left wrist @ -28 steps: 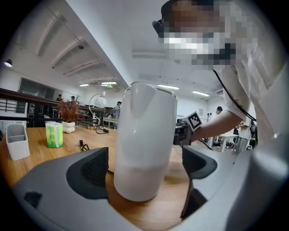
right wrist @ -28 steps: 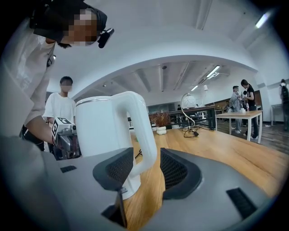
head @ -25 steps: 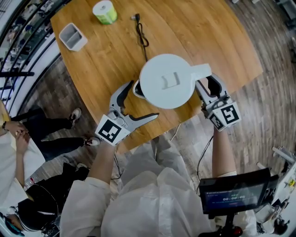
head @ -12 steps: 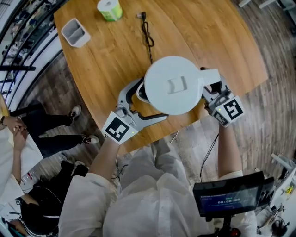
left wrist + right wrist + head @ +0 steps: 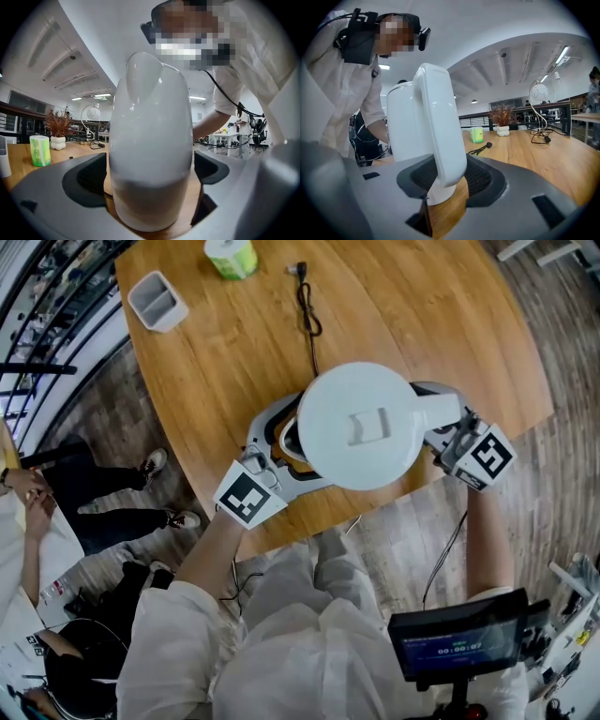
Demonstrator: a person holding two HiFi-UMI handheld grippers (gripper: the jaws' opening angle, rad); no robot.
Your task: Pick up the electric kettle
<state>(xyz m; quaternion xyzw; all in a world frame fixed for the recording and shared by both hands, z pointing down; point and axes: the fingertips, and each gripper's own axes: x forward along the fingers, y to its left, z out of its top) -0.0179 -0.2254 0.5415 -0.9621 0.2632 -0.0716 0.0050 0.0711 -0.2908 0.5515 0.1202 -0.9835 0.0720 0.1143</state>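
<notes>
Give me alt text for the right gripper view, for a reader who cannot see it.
The right hand-held gripper clamps the handle of a white electric kettle over a wooden table. Farther back are a black cable and a green roll.

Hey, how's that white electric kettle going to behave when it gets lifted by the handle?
The kettle looks rigid, smooth plastic, so it could slip. The right gripper holds only its side handle, so the body will probably want to swing down. The left gripper straddles the body, likely steadying it.
</notes>
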